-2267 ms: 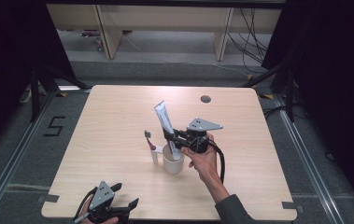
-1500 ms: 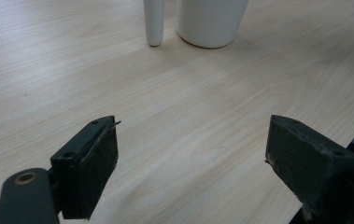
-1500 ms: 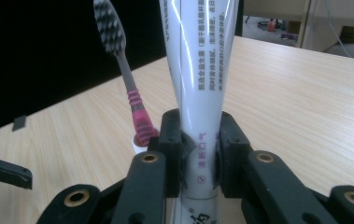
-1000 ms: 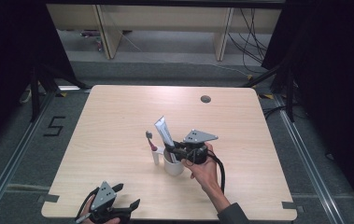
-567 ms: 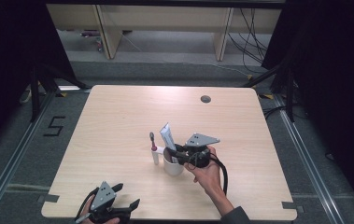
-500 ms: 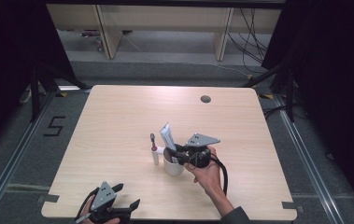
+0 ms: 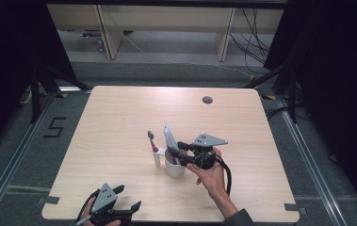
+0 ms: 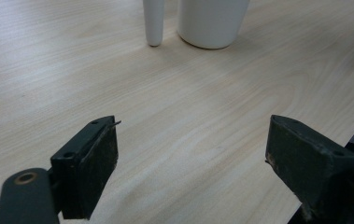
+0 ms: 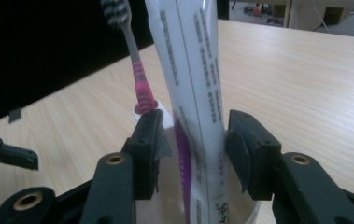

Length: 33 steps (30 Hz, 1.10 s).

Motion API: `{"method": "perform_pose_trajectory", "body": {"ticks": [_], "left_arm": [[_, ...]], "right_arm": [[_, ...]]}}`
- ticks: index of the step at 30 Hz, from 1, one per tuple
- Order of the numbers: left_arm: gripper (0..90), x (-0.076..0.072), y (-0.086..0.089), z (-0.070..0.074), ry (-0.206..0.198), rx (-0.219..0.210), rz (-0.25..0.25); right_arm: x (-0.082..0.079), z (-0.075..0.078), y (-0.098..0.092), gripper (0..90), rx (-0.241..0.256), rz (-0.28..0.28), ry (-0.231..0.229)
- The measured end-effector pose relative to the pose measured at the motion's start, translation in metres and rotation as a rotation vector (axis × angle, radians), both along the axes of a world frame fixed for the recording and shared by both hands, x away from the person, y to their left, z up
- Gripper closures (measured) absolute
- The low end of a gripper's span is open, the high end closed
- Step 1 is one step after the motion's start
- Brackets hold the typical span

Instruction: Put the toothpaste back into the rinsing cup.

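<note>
A white cup (image 7: 174,169) stands on the wooden table (image 7: 119,117), a little right of the middle. A white toothpaste tube (image 7: 169,136) with a purple stripe stands in it, leaning slightly left. My right gripper (image 7: 180,150) is shut on the toothpaste tube (image 9: 193,70) just above the cup's rim (image 9: 255,210), one jaw on each side. Just left of the cup, a pink toothbrush (image 7: 151,140) stands upright in a small white holder (image 7: 157,158). At the table's front edge my left gripper (image 7: 128,197) is open with nothing between its jaws, and the cup (image 8: 212,23) lies ahead of it.
A round cable hole (image 7: 207,100) sits near the table's far right. Dark floor and black frames surround the table, with a "5" marking (image 7: 56,127) on the floor at the left. Bare wood (image 8: 188,107) lies between my left gripper and the cup.
My right gripper has lowered the toothpaste tube into the cup and come slightly toward the person. The left gripper has stayed in place.
</note>
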<state>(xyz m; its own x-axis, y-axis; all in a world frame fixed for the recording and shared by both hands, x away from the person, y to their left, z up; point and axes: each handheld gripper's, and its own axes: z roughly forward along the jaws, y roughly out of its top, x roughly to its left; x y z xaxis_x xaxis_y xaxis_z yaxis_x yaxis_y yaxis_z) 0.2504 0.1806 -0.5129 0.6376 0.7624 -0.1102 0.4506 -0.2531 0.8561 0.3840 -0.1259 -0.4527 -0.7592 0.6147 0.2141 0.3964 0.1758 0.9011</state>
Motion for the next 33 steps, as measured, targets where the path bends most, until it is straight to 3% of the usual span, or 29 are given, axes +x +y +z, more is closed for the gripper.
{"method": "perform_pose_trajectory", "body": {"ticks": [1, 6, 13, 16, 18, 19, 21, 22, 29, 30, 33], "left_arm": [[16.5, 0.000, 0.000, 0.000, 0.000, 0.003, -0.002], [16.5, 0.000, 0.000, 0.000, -0.003, -0.003, 0.005], [16.5, 0.000, 0.000, 0.000, -0.004, -0.004, 0.007], [16.5, 0.000, 0.001, 0.000, -0.004, 0.002, 0.001], [16.4, 0.000, 0.000, 0.000, -0.005, -0.002, 0.008], [16.5, 0.000, 0.001, 0.000, -0.004, 0.000, 0.006], [16.5, 0.000, 0.001, 0.000, -0.004, -0.003, 0.004], [16.5, 0.000, 0.001, 0.000, -0.003, -0.003, 0.002], [16.4, 0.000, 0.001, 0.000, -0.003, -0.002, 0.007], [16.4, 0.000, 0.002, 0.001, -0.002, 0.008, 0.003], [16.3, -0.001, 0.002, 0.001, -0.001, 0.007, 0.005]], "right_arm": [[0.000, 0.001, -0.001, 56.0, -0.001, -0.004, -0.019], [-0.001, 0.004, -0.007, 53.0, 0.006, -0.014, -0.001], [-0.004, 0.010, -0.019, 51.0, 0.039, -0.029, -0.020], [-0.006, 0.014, -0.023, 50.2, 0.041, -0.036, -0.003], [-0.006, 0.014, -0.026, 49.9, 0.045, -0.036, -0.016], [-0.006, 0.015, -0.028, 49.6, 0.021, -0.037, -0.030], [-0.007, 0.015, -0.028, 49.5, 0.042, -0.040, 0.004], [-0.005, 0.014, -0.029, 49.5, 0.034, -0.028, -0.011], [-0.007, 0.015, -0.030, 47.3, 0.043, -0.048, 0.015], [-0.006, 0.015, -0.031, 46.7, 0.033, -0.041, -0.002], [-0.006, 0.015, -0.033, 44.2, 0.031, -0.042, 0.004]]}}
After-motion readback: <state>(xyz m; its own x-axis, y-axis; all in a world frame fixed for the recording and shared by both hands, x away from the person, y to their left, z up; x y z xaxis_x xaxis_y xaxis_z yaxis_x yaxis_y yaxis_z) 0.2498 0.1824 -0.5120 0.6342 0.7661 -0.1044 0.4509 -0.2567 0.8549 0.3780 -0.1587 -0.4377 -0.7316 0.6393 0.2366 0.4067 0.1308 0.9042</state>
